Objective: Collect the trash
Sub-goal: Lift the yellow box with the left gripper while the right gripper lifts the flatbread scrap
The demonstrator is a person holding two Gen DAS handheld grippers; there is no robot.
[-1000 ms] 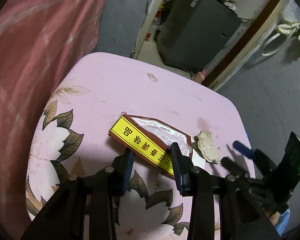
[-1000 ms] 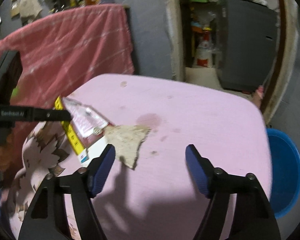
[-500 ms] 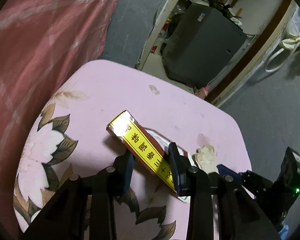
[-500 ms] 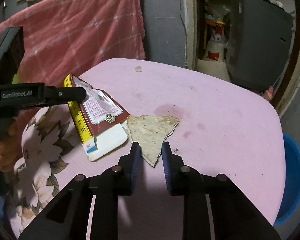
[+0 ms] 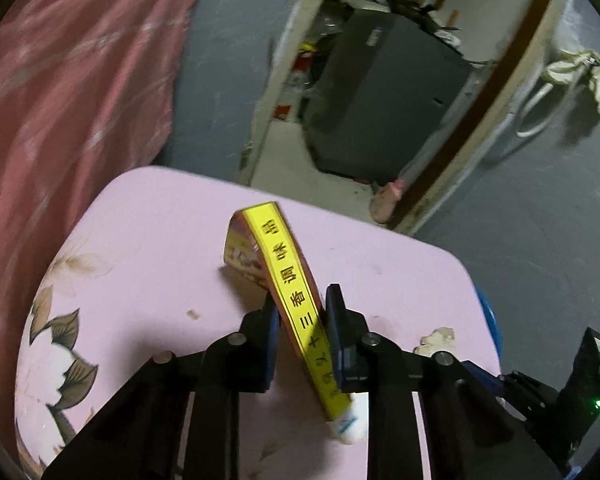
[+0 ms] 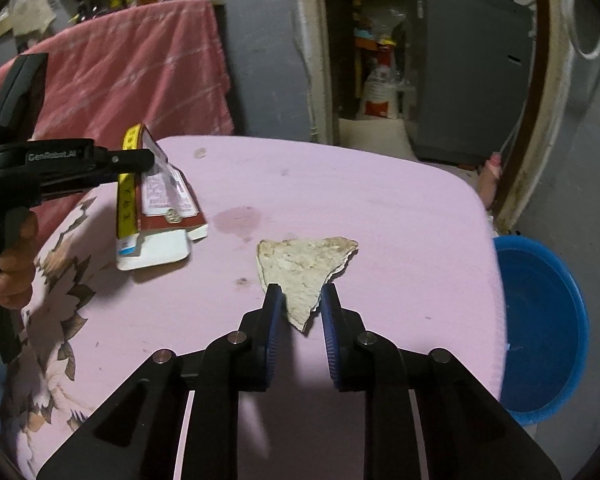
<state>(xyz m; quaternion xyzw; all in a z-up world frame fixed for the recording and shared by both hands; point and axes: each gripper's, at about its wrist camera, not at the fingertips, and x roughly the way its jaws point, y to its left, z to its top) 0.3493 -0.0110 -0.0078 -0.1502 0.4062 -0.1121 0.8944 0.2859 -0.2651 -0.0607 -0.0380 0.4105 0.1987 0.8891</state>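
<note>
A flat red carton with a yellow edge (image 5: 284, 276) stands tilted up off the pink table (image 5: 160, 240). My left gripper (image 5: 300, 312) has it between its closing jaws, pads pressing its sides. In the right wrist view the carton (image 6: 160, 200) hangs from the left gripper (image 6: 148, 160), its white end low over the table. A pale, torn triangular scrap (image 6: 304, 264) lies near the right edge of the table (image 6: 380, 200). My right gripper (image 6: 298, 300) is closing on its near tip, pads touching both edges. The left wrist view shows the scrap (image 5: 436, 336) small.
A blue basin (image 6: 540, 320) sits on the floor just past the table's right edge. A red cloth (image 6: 140, 60) hangs behind the table at left. A dark cabinet (image 5: 380, 100) stands in the doorway beyond. A hand (image 6: 12, 272) holds the left gripper's handle.
The left gripper has closed on the carton and tipped it up off the table onto its edge. The right jaws went from wide apart to narrow around the scrap's tip.
</note>
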